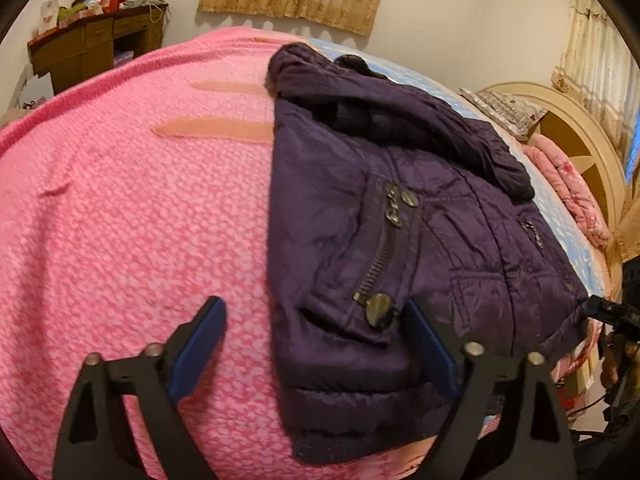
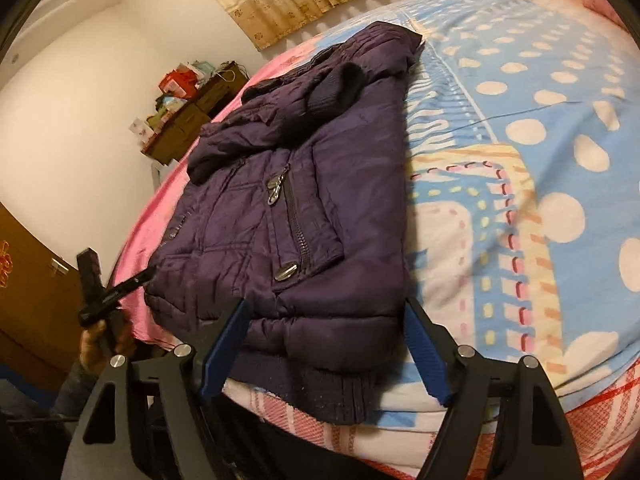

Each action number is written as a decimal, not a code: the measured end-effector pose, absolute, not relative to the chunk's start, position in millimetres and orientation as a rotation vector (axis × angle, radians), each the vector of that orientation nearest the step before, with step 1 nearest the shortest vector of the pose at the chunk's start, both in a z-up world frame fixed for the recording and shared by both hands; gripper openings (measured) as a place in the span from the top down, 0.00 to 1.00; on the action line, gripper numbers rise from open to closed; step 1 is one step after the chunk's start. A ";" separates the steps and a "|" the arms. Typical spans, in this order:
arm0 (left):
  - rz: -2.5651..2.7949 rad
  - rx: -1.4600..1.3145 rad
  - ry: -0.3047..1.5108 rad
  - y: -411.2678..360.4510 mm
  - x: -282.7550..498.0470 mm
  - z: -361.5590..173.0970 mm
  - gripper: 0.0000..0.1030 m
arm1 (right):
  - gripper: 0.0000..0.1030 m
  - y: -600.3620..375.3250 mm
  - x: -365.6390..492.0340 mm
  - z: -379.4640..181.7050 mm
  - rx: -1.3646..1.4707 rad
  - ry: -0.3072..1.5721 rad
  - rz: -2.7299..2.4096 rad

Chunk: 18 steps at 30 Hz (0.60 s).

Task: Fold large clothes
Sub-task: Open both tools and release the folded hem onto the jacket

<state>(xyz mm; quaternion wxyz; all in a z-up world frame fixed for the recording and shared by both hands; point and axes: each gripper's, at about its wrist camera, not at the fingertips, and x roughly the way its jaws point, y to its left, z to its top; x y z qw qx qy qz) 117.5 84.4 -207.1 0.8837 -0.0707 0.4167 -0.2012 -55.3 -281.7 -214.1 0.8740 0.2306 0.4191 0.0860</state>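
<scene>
A dark purple padded jacket (image 1: 392, 216) lies folded on the bed, sleeves tucked over its top, zip pocket and metal buttons facing up; it also shows in the right wrist view (image 2: 288, 208). My left gripper (image 1: 316, 308) is open and empty, its fingers straddling the jacket's near left hem corner just above the bed. My right gripper (image 2: 326, 310) is open and empty, its blue-padded fingers either side of the jacket's near ribbed hem (image 2: 332, 396). The left gripper also shows in the right wrist view (image 2: 114, 292) at the left, and the right gripper in the left wrist view (image 1: 612, 312) at the right.
A pink knitted blanket (image 1: 132, 216) covers the bed's left part. A blue dotted sheet (image 2: 520, 152) covers the right part. A wooden desk with boxes (image 1: 88, 44) stands by the far wall. A headboard (image 1: 580, 136), pillow and pink quilt are at the right.
</scene>
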 end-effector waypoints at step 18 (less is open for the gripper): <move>-0.380 -0.118 0.879 78.8 110.3 -211.6 0.15 | 0.49 -289.1 -73.2 -226.8 0.500 0.754 0.163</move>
